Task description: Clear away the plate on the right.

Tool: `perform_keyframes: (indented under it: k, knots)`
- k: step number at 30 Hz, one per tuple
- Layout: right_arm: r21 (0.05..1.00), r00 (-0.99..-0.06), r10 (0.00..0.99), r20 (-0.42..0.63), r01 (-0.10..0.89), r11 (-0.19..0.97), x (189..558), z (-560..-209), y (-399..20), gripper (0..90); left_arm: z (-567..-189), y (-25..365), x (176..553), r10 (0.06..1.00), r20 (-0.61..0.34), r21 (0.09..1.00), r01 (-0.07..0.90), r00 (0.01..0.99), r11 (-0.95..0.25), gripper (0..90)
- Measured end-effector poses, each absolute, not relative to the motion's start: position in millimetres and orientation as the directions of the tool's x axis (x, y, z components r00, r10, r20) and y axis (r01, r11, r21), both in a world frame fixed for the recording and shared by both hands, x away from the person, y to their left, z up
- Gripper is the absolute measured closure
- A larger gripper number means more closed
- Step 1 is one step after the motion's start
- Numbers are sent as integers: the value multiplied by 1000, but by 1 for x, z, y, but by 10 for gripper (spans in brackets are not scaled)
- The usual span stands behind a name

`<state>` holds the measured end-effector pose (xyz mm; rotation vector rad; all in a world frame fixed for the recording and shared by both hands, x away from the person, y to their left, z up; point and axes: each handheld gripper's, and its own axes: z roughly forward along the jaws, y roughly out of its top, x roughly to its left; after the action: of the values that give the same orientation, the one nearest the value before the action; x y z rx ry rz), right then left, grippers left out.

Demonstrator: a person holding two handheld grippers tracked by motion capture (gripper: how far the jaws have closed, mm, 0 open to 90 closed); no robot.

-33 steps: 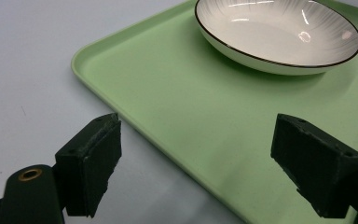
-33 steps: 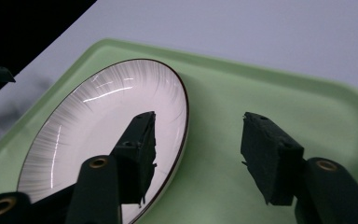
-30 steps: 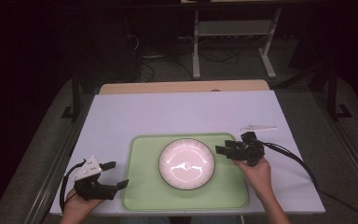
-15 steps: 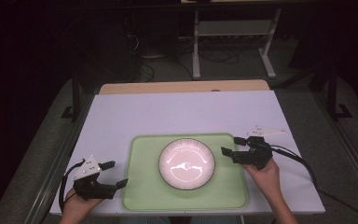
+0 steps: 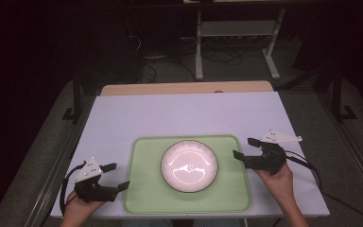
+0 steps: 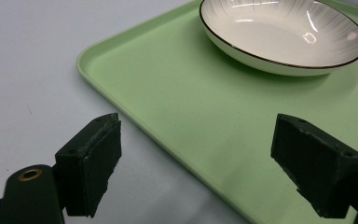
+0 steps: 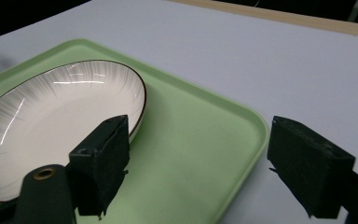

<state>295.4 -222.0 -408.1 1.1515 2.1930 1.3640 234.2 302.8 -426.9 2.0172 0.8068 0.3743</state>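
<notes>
Where it rests: dark-rimmed white bowl

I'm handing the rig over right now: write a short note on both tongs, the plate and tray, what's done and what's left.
Right tongs: open, empty, jaws have just been opening; beside the tray's right edge, clear of the plate.
Left tongs: open, empty, at the tray's left edge.
Plate: upright, in the middle of the green tray on the table.
Done: plate set on the tray, apparently just released.
Left: probably only drawing both hands back.

Both grippers low, fingers apart.
</notes>
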Motion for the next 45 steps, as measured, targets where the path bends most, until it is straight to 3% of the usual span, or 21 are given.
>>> perform_keyframes:
  k: [17, 45]
  knots:
    - [871, -600, 796, 78, 429, 238, 275, -410, -254, 177, -426, 301, 233, 671, -47, 837, 396, 740, -378, 158]
    - [866, -556, 828, 69, 446, 227, 252, -423, -281, 147, -426, 303, 233, 679, -52, 838, 402, 732, -369, 152]
